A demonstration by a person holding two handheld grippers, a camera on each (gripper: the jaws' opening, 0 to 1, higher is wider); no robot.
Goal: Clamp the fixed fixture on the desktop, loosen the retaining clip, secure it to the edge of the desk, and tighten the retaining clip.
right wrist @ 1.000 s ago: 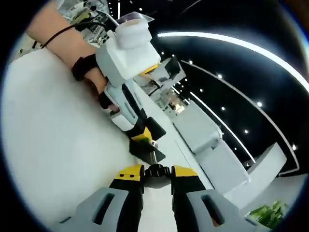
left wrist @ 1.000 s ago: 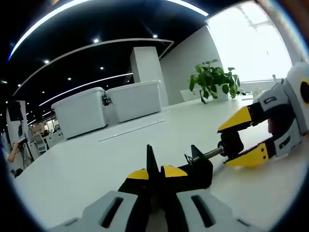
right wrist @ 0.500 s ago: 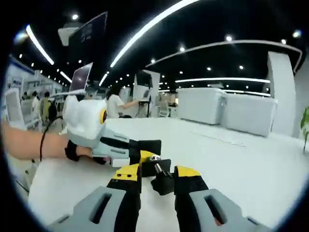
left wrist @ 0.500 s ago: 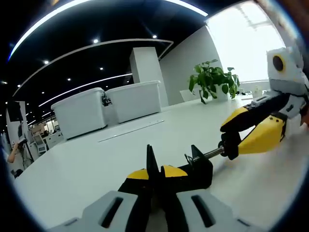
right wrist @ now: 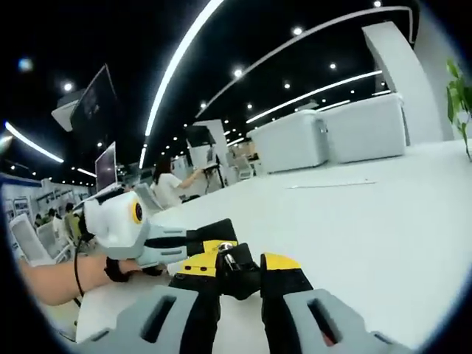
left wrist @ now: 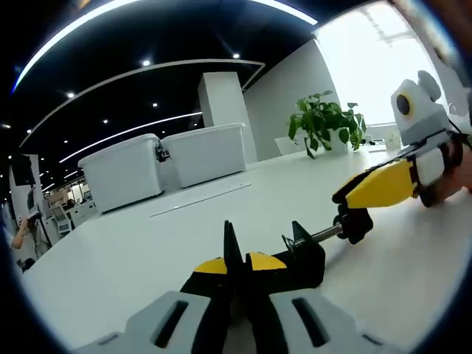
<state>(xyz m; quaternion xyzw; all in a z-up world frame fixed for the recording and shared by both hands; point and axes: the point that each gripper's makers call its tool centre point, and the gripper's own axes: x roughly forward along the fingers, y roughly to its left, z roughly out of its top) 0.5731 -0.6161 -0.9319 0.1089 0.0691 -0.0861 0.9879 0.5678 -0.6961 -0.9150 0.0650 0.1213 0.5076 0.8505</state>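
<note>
A black clamp fixture [left wrist: 304,258] lies on the white desk [left wrist: 133,251]. My left gripper [left wrist: 236,264] is shut on its body, the yellow tips pressed to the upright black jaw. A steel screw rod [left wrist: 324,234] runs right from it to a black knob [left wrist: 355,221]. My right gripper [left wrist: 354,203] comes in from the right and is shut on that knob, one yellow jaw lying over it. In the right gripper view, the right gripper [right wrist: 237,264] pinches the knob [right wrist: 240,271]. Beyond it is the left gripper [right wrist: 212,243], held by a hand [right wrist: 51,276].
Two white bins [left wrist: 162,166] stand at the far side of the desk, and a potted plant [left wrist: 324,122] by the bright window. The same bins [right wrist: 332,136] appear far off in the right gripper view. A seated person [right wrist: 166,184] works at a distant desk.
The right gripper has rolled around the knob while shut on it, so its view has turned and its upper jaw now lies over the knob. The left gripper and clamp body have stayed still.
</note>
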